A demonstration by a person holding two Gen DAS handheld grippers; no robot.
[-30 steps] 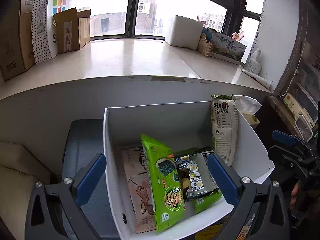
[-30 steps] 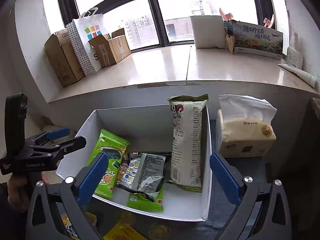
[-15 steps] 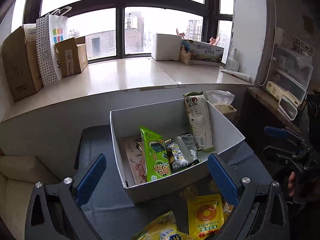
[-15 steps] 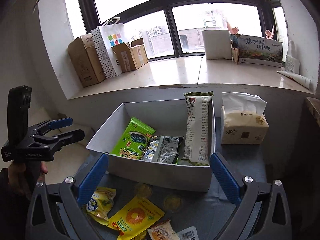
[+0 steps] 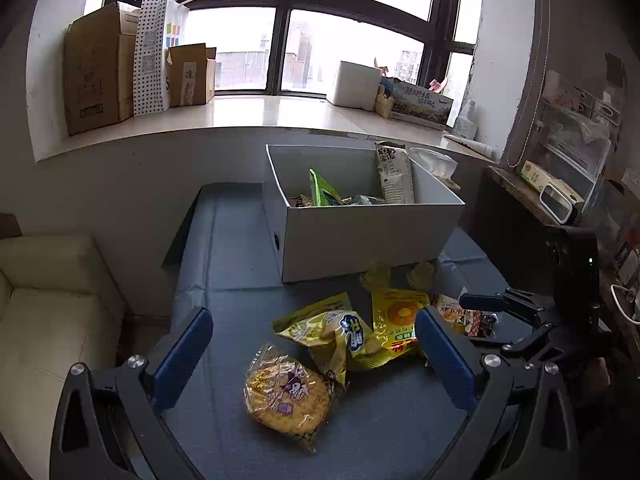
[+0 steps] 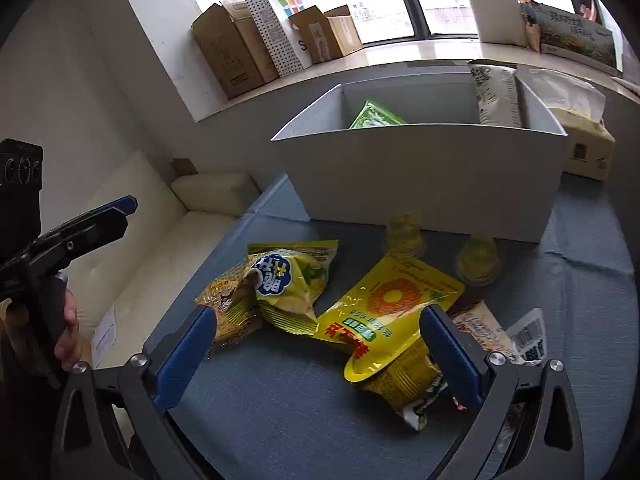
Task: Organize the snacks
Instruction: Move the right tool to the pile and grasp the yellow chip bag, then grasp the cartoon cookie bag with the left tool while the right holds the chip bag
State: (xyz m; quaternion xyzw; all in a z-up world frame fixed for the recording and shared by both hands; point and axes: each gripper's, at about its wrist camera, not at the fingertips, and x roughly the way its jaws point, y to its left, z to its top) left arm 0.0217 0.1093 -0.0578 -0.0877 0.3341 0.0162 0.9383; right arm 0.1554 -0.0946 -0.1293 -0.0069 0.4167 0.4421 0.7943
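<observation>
Change: both hand-held grippers had pulled back from over the box (image 5: 360, 224) to the loose snacks in front of it.
Left hand-held gripper (image 5: 314, 342): spread, empty, above cookie pack (image 5: 286, 394).
Right hand-held gripper (image 6: 318, 344): spread, empty, over yellow pouch (image 6: 384, 312).
Box: already held several packets.
Meaning: next pick likely; sorting partly done.

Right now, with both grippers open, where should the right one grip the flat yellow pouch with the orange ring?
Probably the yellow pouch at its near rounded end, from above and in front with the right gripper. That end rides up on a crumpled packet, so its edge is lifted off the blue mat.
</observation>
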